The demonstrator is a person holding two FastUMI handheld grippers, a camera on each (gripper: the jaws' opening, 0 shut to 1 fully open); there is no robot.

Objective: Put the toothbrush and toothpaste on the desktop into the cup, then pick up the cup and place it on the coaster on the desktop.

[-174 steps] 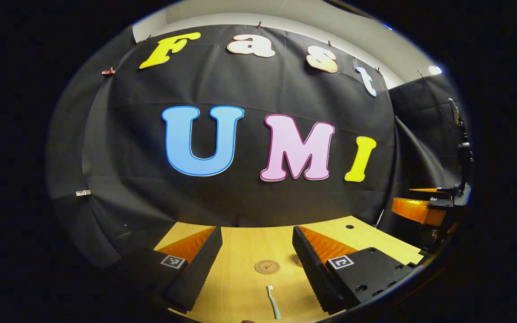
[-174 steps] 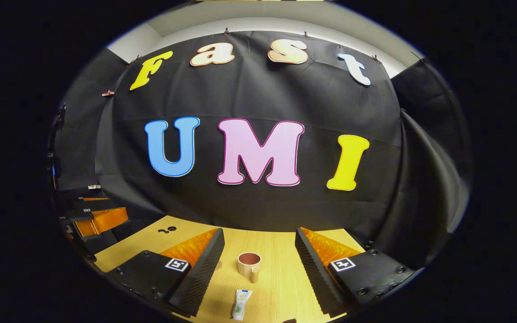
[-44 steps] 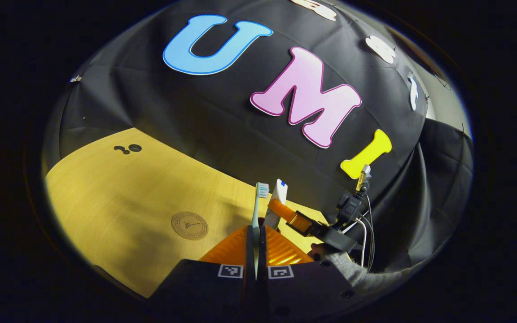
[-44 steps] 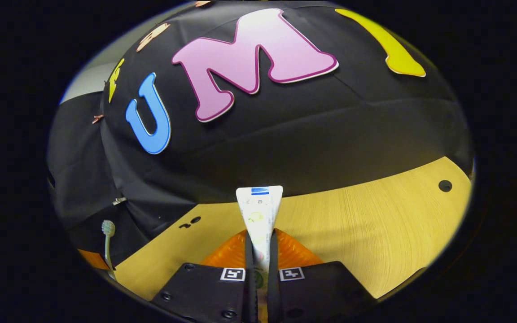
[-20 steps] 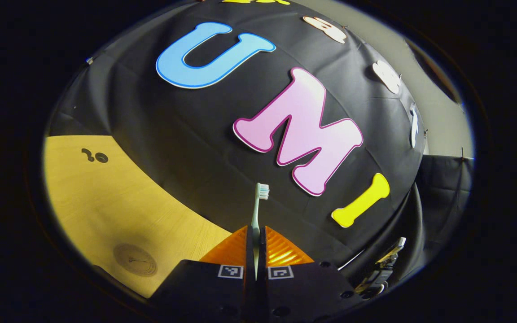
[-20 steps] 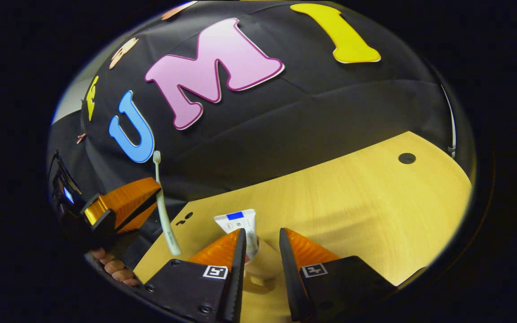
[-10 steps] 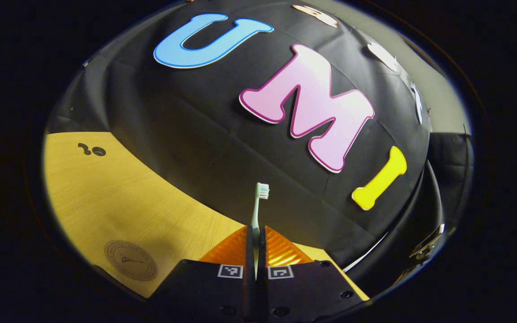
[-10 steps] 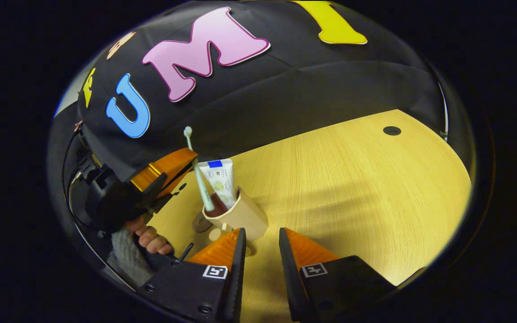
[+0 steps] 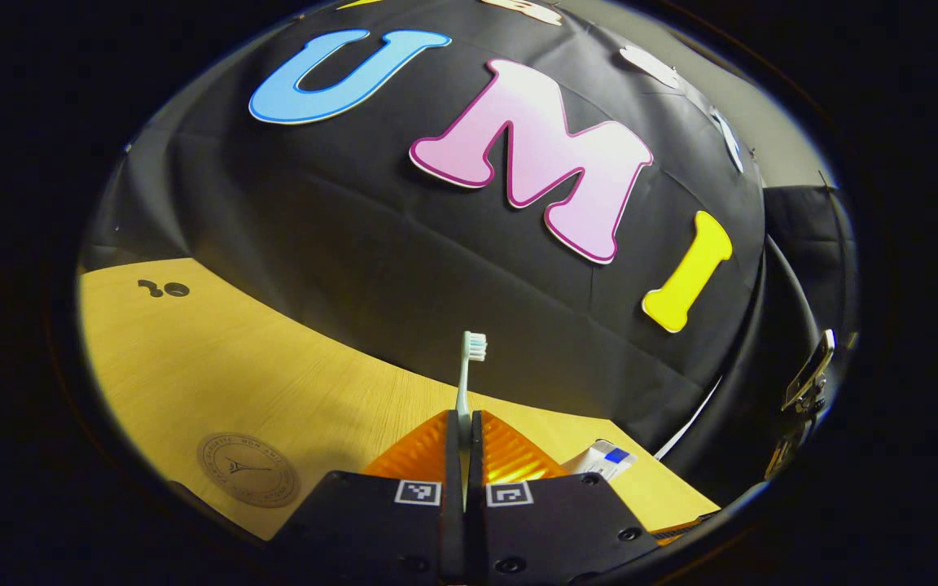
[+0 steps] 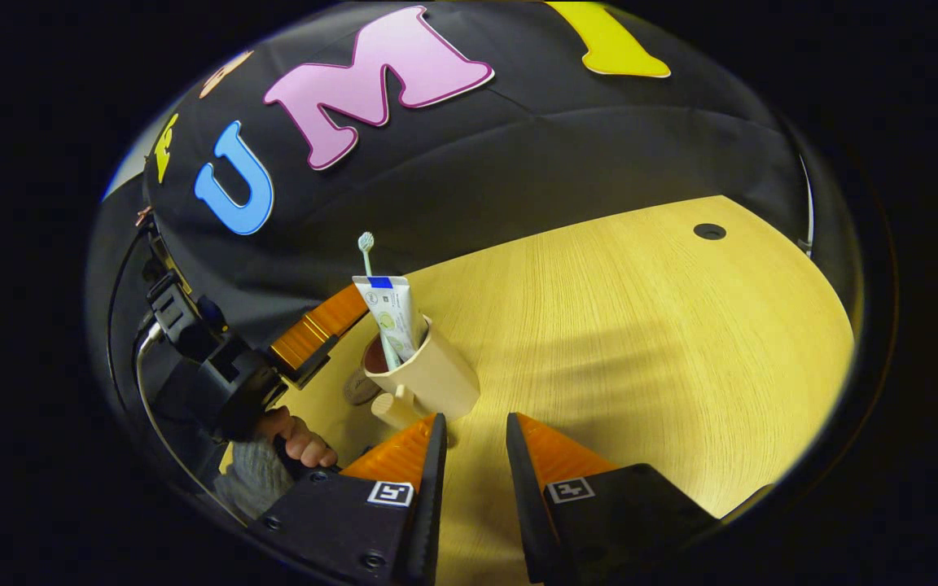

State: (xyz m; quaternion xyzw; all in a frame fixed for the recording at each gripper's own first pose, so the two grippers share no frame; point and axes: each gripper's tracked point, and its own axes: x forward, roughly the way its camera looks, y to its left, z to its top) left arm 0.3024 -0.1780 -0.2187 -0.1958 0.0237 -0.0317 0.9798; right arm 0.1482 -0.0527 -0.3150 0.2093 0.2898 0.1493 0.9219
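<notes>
Wood-grain desktop, matt — smooth matt cup; glossy toothpaste tube; matt black cloth wall.

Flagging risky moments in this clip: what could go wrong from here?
The left claw is shut on the toothbrush while its handle sits in the cup; a sideways pull could tip the cup. The toothpaste leans high above the rim and might topple when the cup is carried to the coaster.
</notes>
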